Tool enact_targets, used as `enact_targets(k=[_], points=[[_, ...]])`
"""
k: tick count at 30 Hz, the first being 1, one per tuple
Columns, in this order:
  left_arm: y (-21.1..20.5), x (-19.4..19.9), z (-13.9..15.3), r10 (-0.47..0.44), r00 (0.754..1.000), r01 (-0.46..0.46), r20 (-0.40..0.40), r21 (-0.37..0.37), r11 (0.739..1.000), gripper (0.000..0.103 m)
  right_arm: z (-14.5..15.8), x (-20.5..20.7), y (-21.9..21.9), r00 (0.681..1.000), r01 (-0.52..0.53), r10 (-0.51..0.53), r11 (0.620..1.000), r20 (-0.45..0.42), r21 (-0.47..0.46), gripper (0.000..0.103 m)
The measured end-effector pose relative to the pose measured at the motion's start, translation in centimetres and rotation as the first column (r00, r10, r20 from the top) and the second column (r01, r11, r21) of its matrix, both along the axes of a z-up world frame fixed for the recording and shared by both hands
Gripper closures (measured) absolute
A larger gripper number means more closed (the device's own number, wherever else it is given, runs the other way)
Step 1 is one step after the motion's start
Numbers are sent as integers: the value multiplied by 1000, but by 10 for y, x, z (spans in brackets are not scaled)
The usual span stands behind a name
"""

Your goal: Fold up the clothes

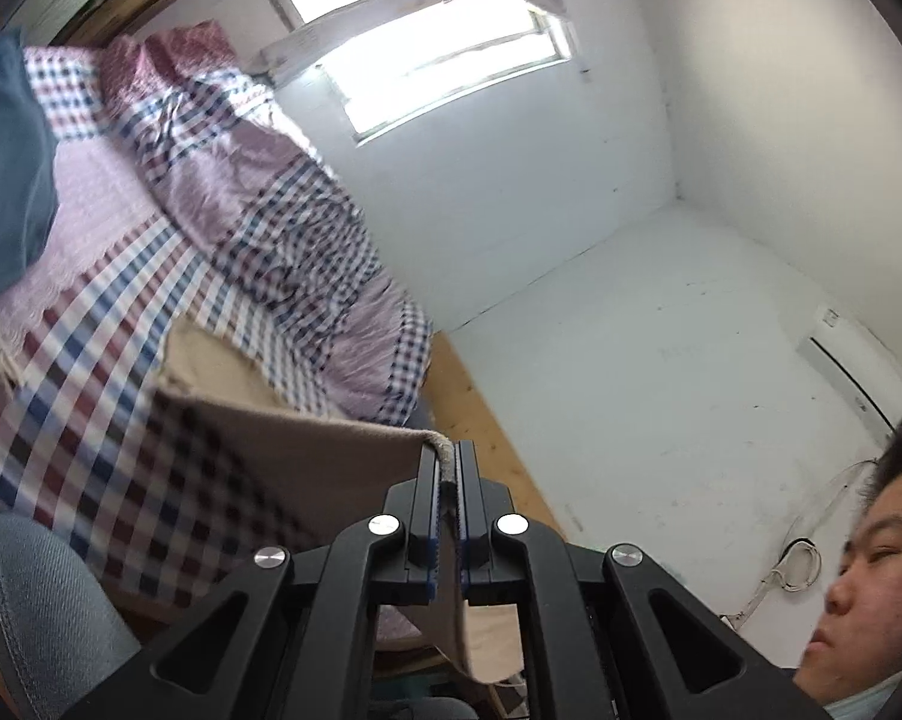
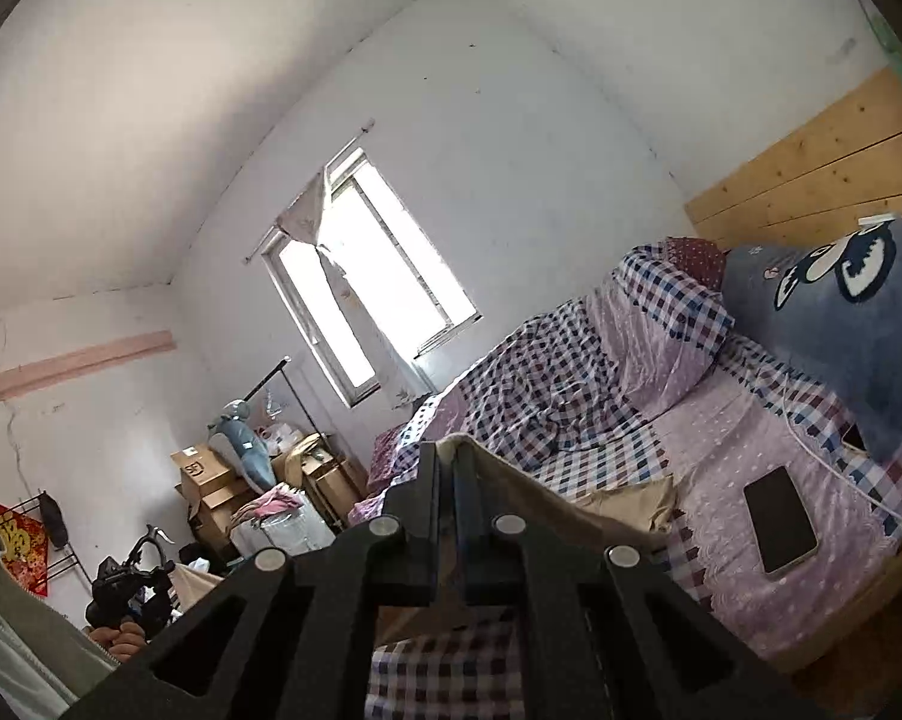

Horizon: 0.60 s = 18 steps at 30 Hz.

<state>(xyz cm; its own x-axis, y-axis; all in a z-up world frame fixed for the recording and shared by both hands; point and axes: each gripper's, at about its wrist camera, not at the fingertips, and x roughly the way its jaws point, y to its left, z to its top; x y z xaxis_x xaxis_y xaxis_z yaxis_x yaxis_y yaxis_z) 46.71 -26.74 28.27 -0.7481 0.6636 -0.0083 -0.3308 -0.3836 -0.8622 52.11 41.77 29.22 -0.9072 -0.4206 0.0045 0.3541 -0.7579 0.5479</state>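
Over on the left a grey-blue cushion (image 1: 6,180) lies against the checked bedspread (image 1: 90,384), and a rumpled quilt (image 1: 258,192) in the same purple and plaid is heaped along the wall under the bright window (image 1: 426,54). The left gripper (image 1: 449,462) is held up level, its jaws pressed together on a corner hem of the tan garment (image 1: 306,450), which hangs taut from that pinch and trails back down onto the bed. The person's head shows at the right edge of that view. From the other side, the right gripper (image 2: 449,456) has its jaws clamped on another edge of the same tan cloth (image 2: 547,498), the rest of it draping to the mattress. Further right a dark phone (image 2: 779,521) lies face up on the purple sheet, a white cable (image 2: 823,450) beside it, and a big blue plush pillow (image 2: 841,324) leans near the wooden headboard (image 2: 823,162).
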Motion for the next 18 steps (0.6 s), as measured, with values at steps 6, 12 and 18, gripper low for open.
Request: enact_targets(k=[6,12,18], points=[[-13,-27,-4,40,999,-41,38,28,999,101,-7,-41,4,994,55,-53,998,93,-18,101],[-24,-89,-25,98,984,-104,150,36,994,101,-10,-106,2,987,69,-66,997,144,-17,101],[-23,-157,-25,134,975,-142,175,34,989,101,4,-171,-8,984,70,-77,996,160,48,101]])
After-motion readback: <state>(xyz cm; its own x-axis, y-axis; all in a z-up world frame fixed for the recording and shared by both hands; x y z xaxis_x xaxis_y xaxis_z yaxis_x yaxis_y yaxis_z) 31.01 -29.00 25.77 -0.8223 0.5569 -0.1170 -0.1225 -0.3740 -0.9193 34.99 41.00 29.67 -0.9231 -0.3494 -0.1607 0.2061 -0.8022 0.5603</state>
